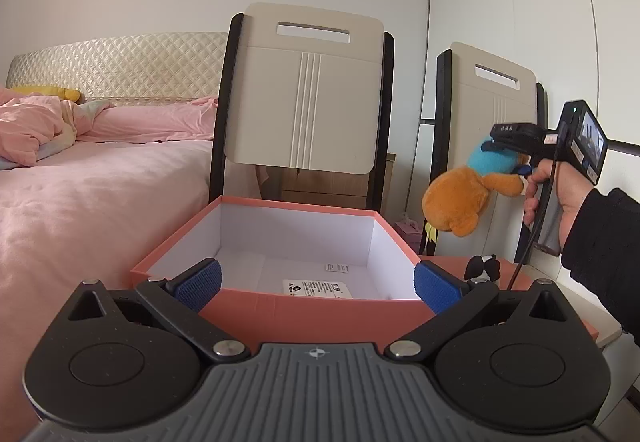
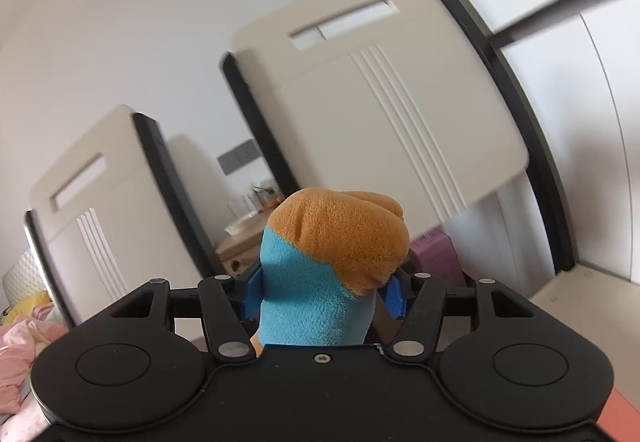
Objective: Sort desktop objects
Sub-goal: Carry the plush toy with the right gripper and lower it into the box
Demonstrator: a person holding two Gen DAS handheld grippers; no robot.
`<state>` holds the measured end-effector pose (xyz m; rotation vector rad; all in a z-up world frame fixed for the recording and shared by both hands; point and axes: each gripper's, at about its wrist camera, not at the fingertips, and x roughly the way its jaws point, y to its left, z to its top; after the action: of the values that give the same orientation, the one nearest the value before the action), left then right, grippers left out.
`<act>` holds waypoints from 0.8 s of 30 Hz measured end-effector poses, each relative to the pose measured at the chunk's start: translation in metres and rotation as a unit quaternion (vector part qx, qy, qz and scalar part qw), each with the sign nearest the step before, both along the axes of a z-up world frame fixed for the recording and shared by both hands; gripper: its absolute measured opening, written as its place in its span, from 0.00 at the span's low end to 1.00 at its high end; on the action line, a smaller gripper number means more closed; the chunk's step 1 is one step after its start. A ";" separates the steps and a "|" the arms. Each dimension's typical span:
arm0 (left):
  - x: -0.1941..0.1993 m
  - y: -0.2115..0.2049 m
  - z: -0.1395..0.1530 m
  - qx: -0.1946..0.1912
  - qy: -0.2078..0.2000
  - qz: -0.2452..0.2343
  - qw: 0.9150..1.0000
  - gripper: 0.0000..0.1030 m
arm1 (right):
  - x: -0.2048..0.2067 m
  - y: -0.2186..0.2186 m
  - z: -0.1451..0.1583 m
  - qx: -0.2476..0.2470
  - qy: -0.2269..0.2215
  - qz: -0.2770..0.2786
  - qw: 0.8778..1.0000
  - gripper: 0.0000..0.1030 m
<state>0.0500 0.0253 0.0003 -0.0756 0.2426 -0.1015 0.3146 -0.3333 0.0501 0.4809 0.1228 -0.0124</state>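
White walls back a bedroom scene, with a bed (image 1: 100,178) under pink bedding filling the left side of the left wrist view and a quilted headboard (image 1: 120,62) behind it. Two beige chairs with black frames stand against the wall: the nearer chair (image 1: 304,94) rises directly behind the box, and the second chair (image 1: 500,114) stands to its right, with a strip of bare wall between them.

An open box (image 1: 256,298) with coral outer walls and a white inside sits just ahead of the left gripper (image 1: 316,282). Its near edge runs between the blue pads, which are spread wide, one outside each near corner, and hold nothing. Only printed labels lie on the white floor of the box, so the whole inside is free. Right of the box, a coral surface (image 1: 568,306) carries a small black-and-white figure (image 1: 486,266), close to the right-hand pad.

Up in the air, to the right of the box and above its rim, the right gripper (image 2: 322,292) is clamped on a plush toy (image 1: 460,198), orange with a blue body. Its blue pads squeeze the blue part from both sides, and the orange head hangs down and left toward the box. A hand (image 1: 560,194) in a dark sleeve grips the handle.
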 end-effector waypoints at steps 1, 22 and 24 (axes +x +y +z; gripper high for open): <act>0.000 0.000 0.000 0.000 0.000 0.000 1.000 1.00 | -0.001 0.004 0.005 -0.004 -0.007 0.003 1.000 0.57; -0.001 0.004 0.000 -0.011 0.001 -0.001 1.000 1.00 | 0.015 0.156 0.016 -0.139 -0.025 0.160 0.977 0.58; -0.002 0.005 0.000 -0.014 0.001 -0.001 1.000 1.00 | 0.023 0.164 0.005 -0.147 -0.006 0.167 0.975 0.58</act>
<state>0.0482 0.0305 0.0006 -0.1029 0.2435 -0.1073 0.3378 -0.1690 0.0549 0.1595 0.1851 0.2995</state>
